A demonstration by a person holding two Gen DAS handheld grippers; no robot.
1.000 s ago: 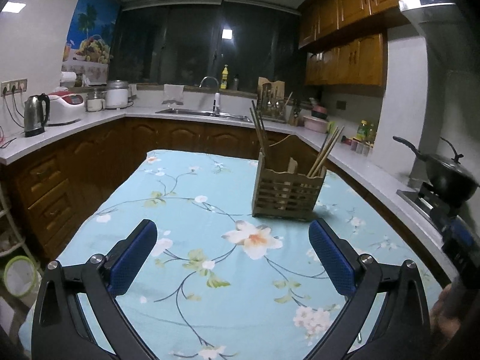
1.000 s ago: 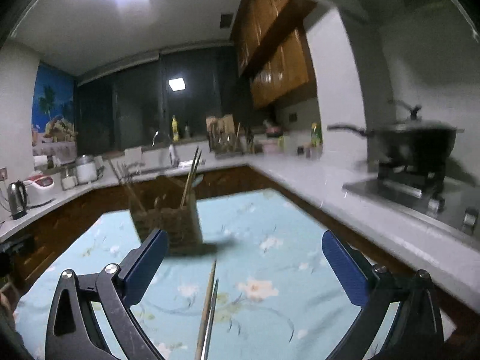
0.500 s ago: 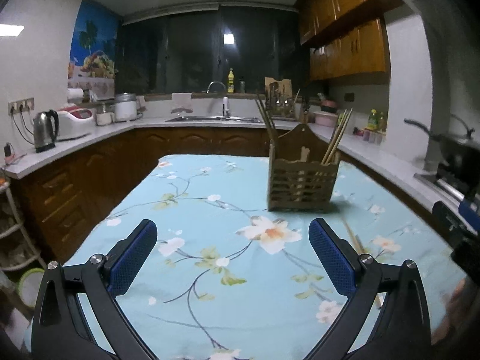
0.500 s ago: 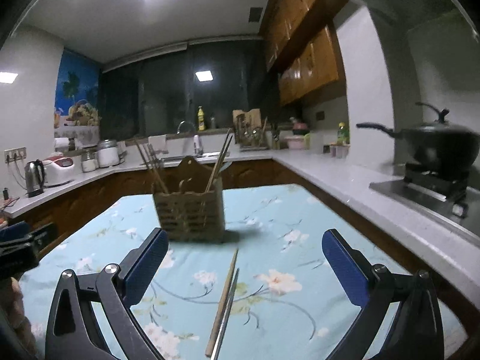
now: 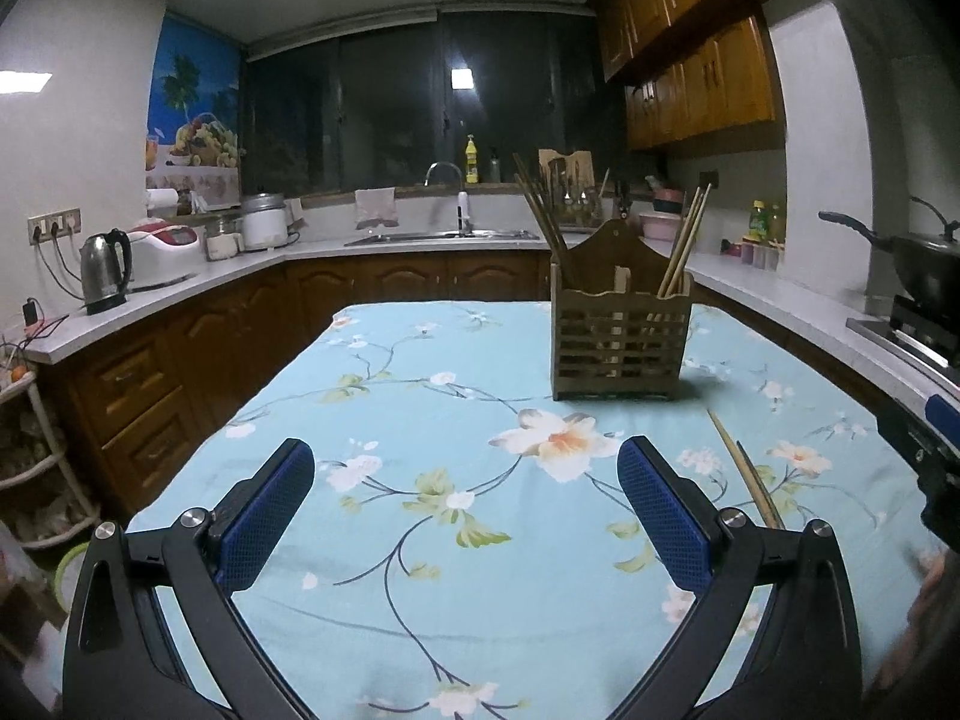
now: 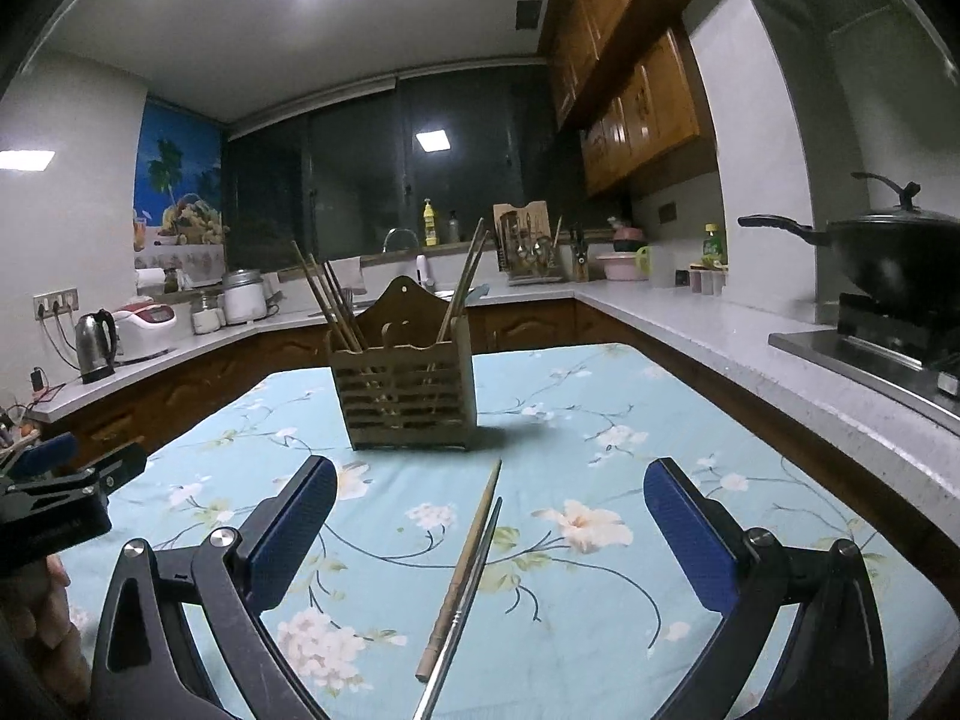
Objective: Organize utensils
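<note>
A slatted wooden utensil holder [image 5: 619, 343] stands on the floral blue tablecloth [image 5: 420, 420], with chopsticks [image 5: 684, 246] leaning in its left and right compartments; it also shows in the right wrist view [image 6: 408, 393]. A wooden chopstick [image 6: 463, 564] and a metal chopstick [image 6: 462, 612] lie side by side on the cloth before the holder; they show in the left wrist view [image 5: 744, 468]. My left gripper [image 5: 462, 513] is open and empty, low over the cloth. My right gripper [image 6: 489, 534] is open and empty, straddling the loose chopsticks from above.
The table [image 6: 720, 420] sits inside a U-shaped kitchen counter [image 5: 180, 282]. A kettle [image 5: 105, 270] and rice cooker stand left, a sink [image 5: 444, 234] at the back, a black wok [image 6: 888, 258] on the stove right. My left gripper shows at the right view's left edge [image 6: 54, 498].
Both grippers have dropped lower and levelled toward the table. The holder now sits nearer centre in each view, and the loose chopsticks have come into the left wrist view.
</note>
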